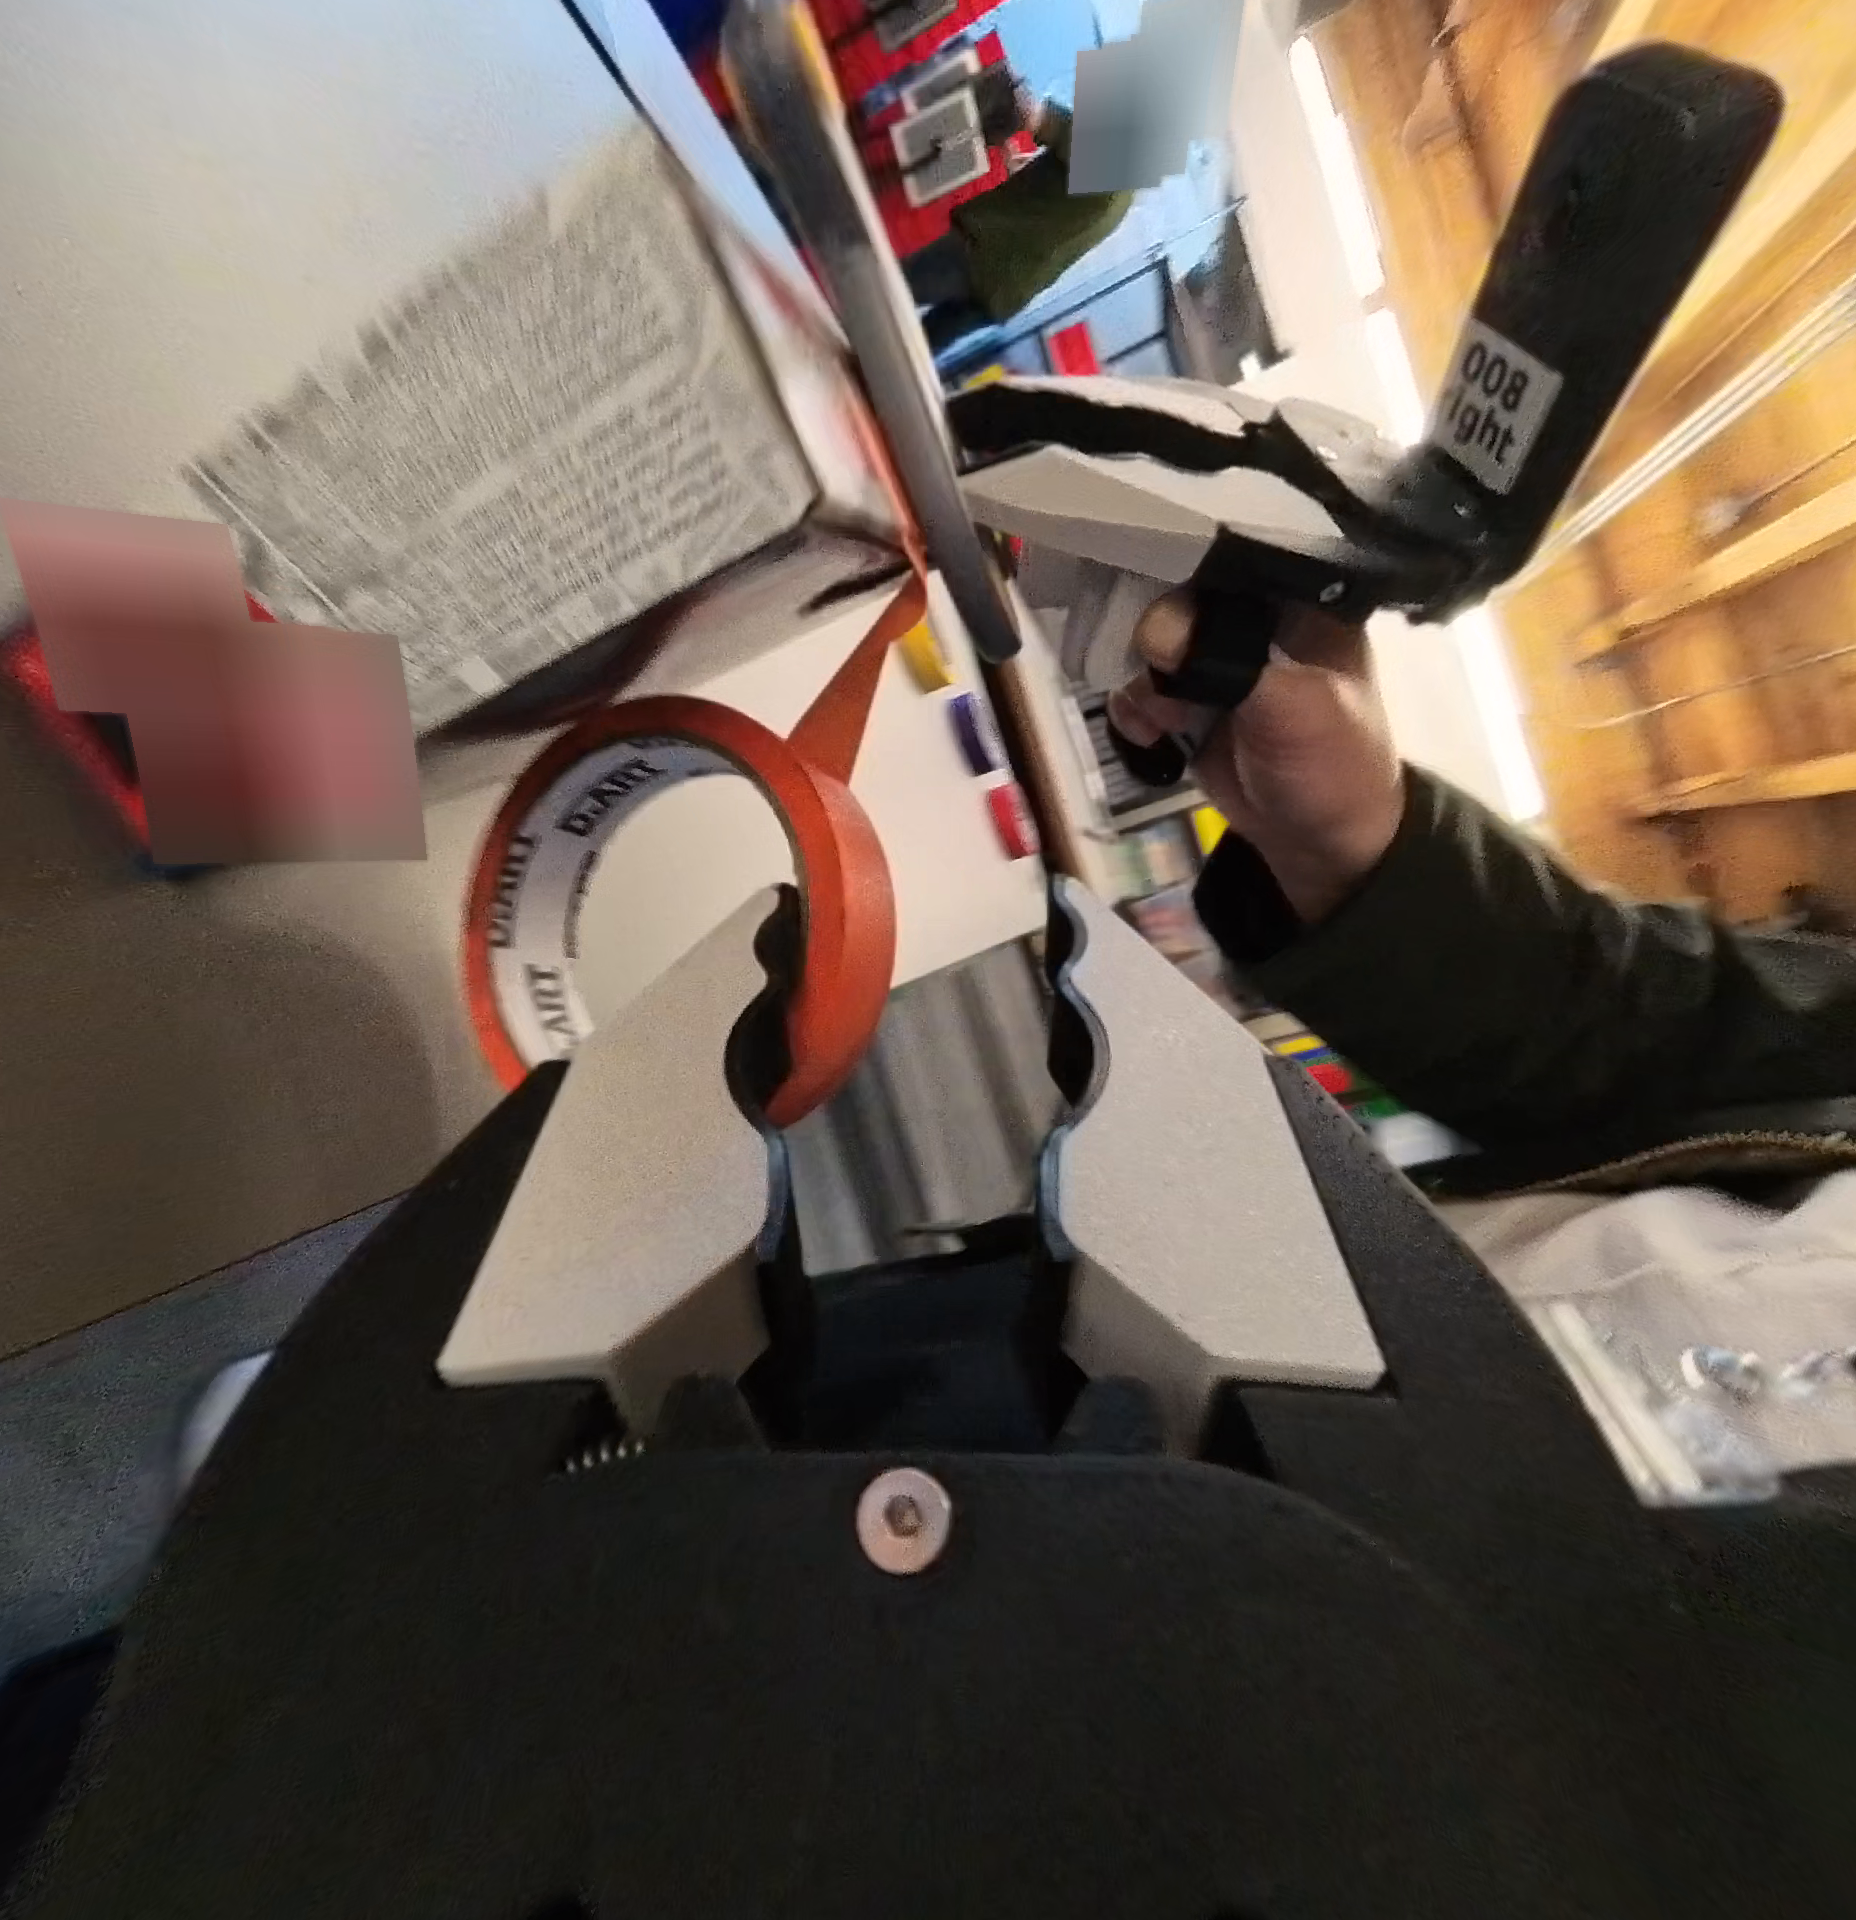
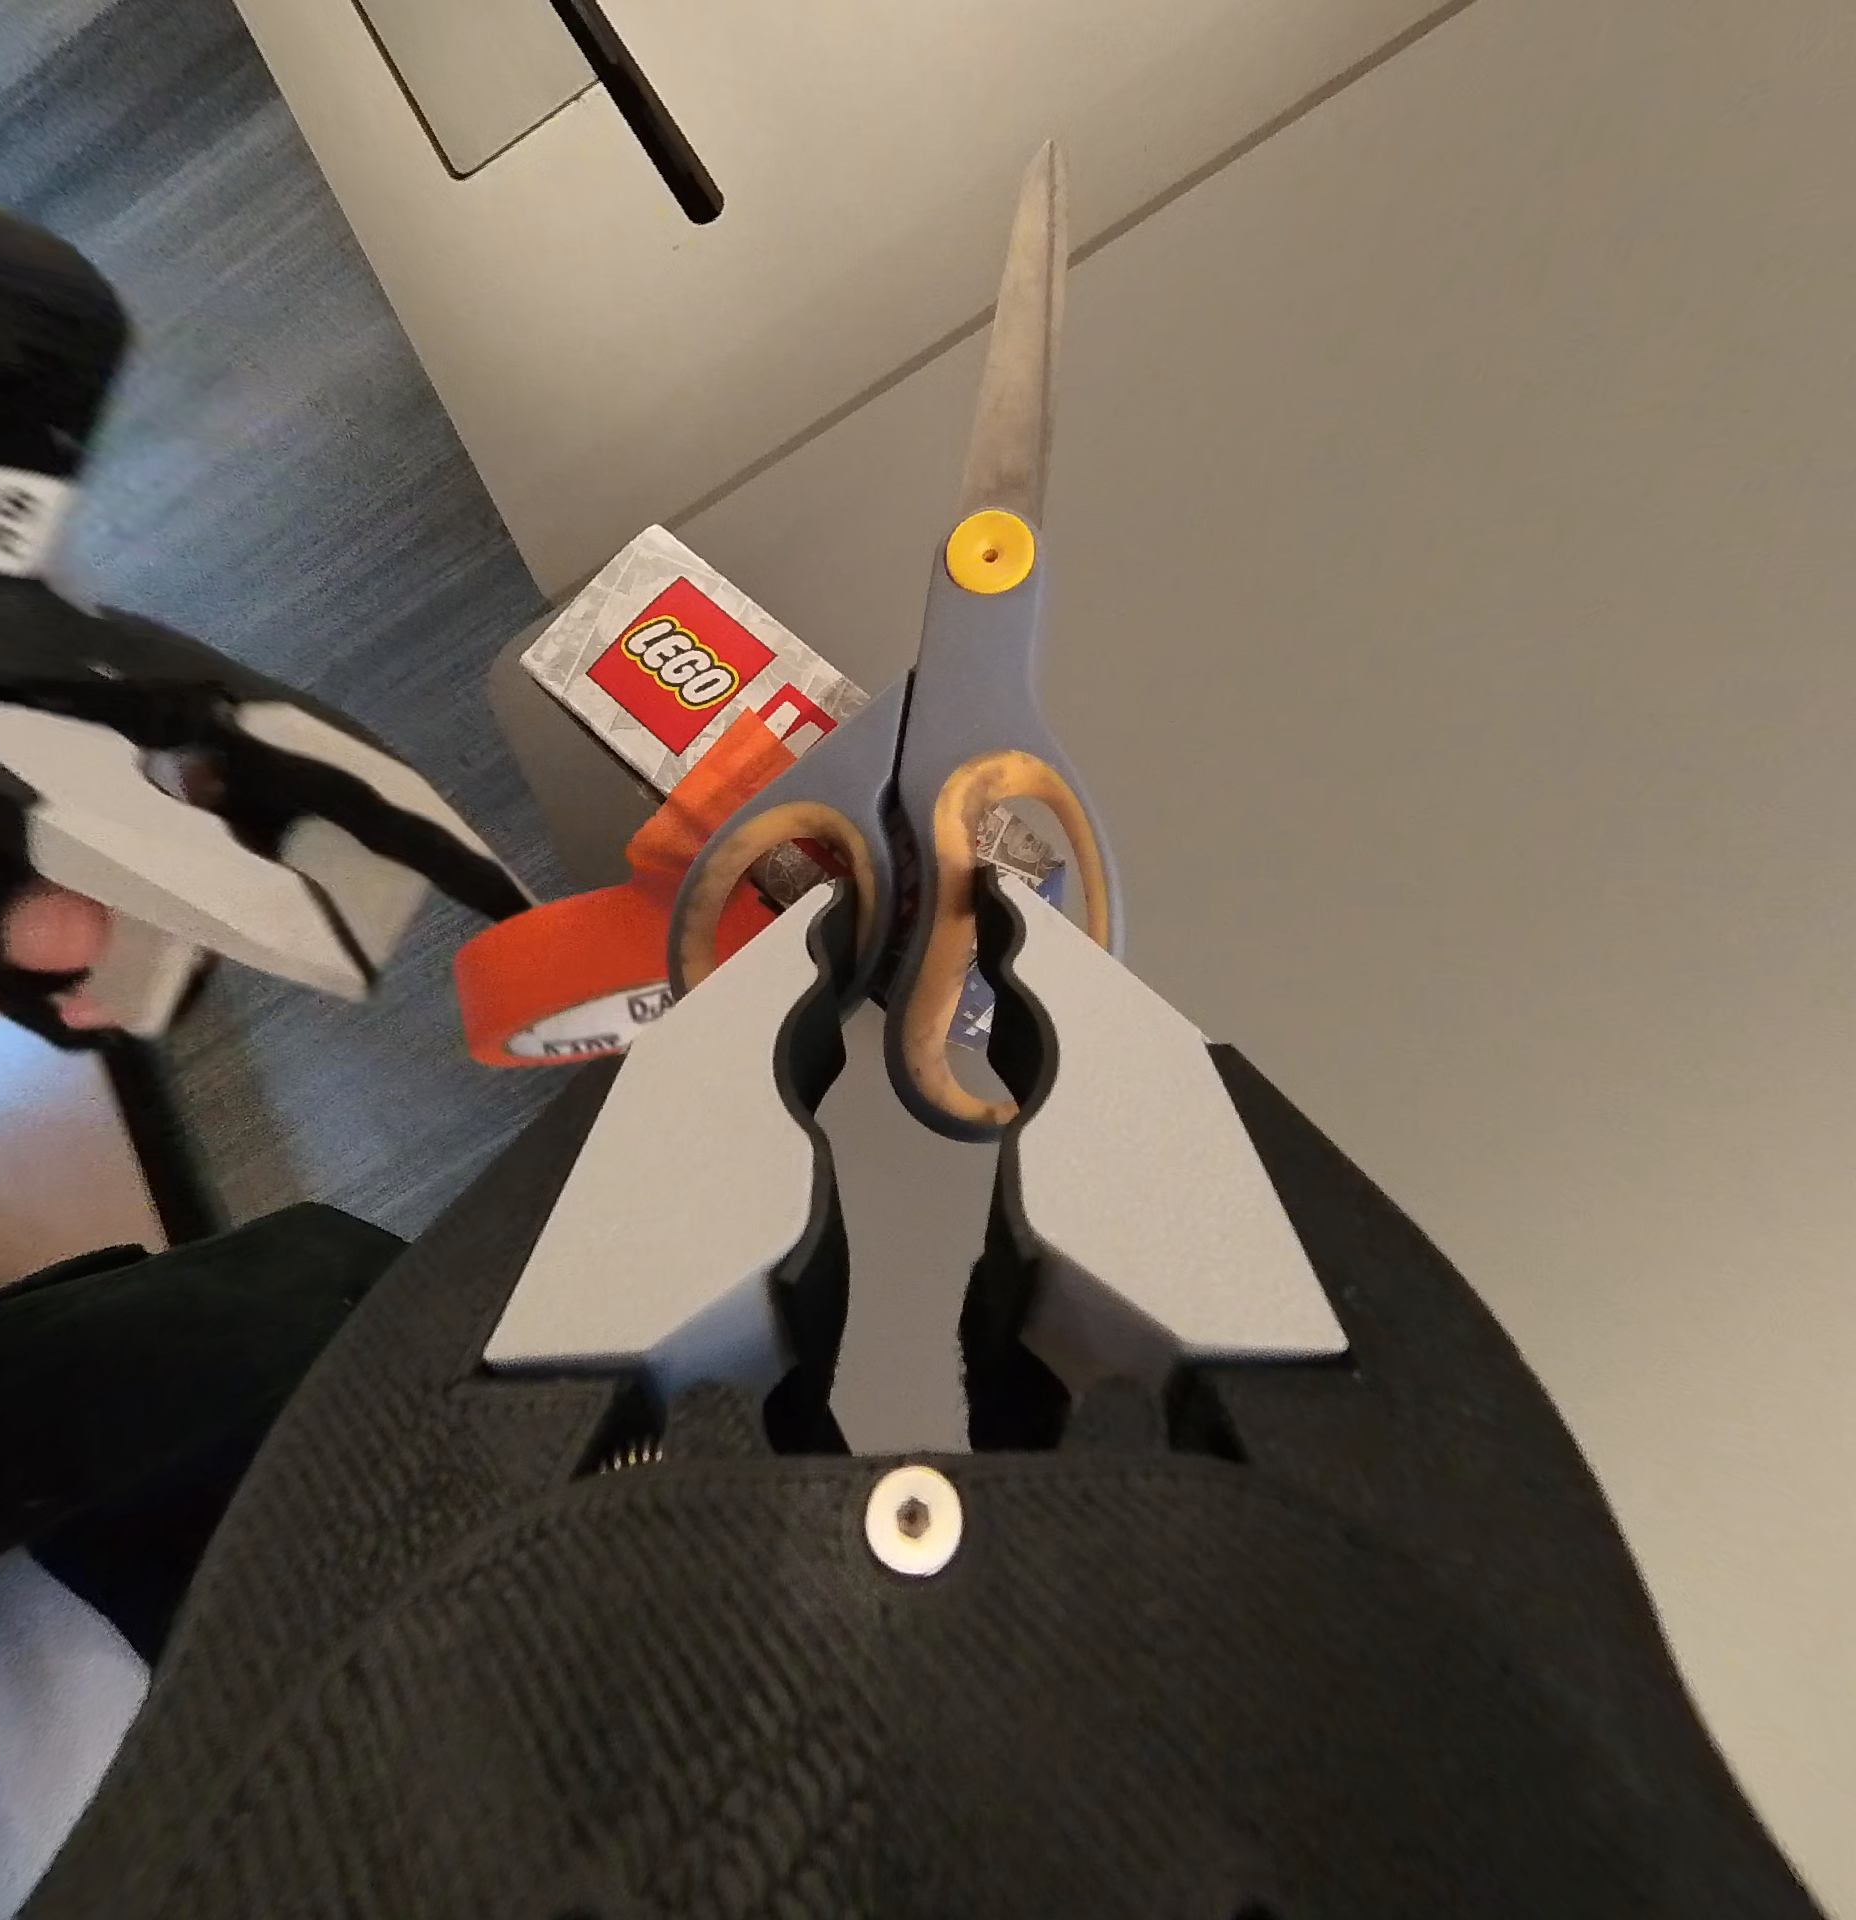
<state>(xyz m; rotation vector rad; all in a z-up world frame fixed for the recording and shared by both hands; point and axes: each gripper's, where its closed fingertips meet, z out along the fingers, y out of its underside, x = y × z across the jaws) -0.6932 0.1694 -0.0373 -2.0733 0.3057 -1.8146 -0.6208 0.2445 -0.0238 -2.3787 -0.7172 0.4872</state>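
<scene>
With the left tool (image 1: 913, 914) spread wide, 1 finger sits through the orange tape roll (image 1: 685, 894), whose strip is stuck to the box (image 2: 685, 675). The right tool (image 2: 908, 914) pinches the scissors (image 2: 991, 665) by the handles, above the box. Risk: the unclamped roll may slip off.

Pale table (image 2: 1423, 727), box (image 2: 685, 665), tape roll (image 2: 550, 977)

Open beige desk (image 2: 1475, 727) is seen right of the scissors (image 2: 991, 665). Passage on the left is blocked by a toy box (image 2: 685, 665), an orange tape roll (image 2: 550, 987) and the left tool (image 2: 249, 831).
</scene>
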